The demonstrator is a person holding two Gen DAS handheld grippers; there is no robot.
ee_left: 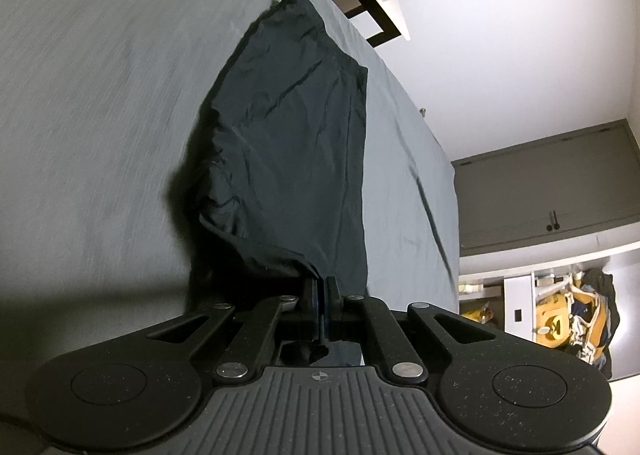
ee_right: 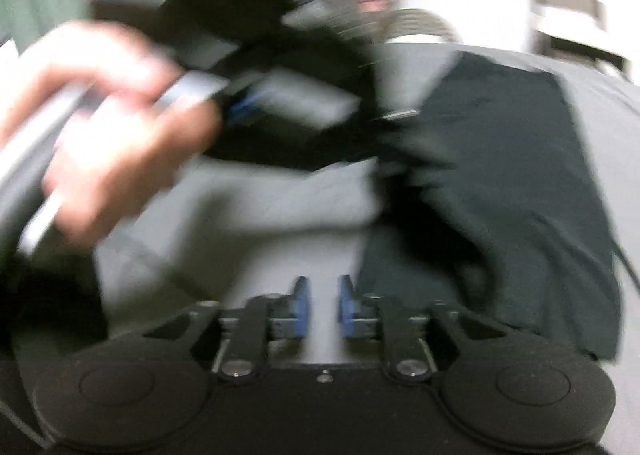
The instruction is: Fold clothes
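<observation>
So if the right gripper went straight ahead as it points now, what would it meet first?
Probably bare grey bedsheet: the open right gripper points left of the dark garment. Blur makes depth unclear.

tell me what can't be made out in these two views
- Right wrist view: motion blur smears the hand and the device it holds; what the device is cannot be told.
- Left wrist view: the dark garment bunches at the left gripper, whose shut fingers hide the pinched edge.
- Left wrist view: shelf clutter too small to identify.

Dim fisheye views, right heavily blurred
</observation>
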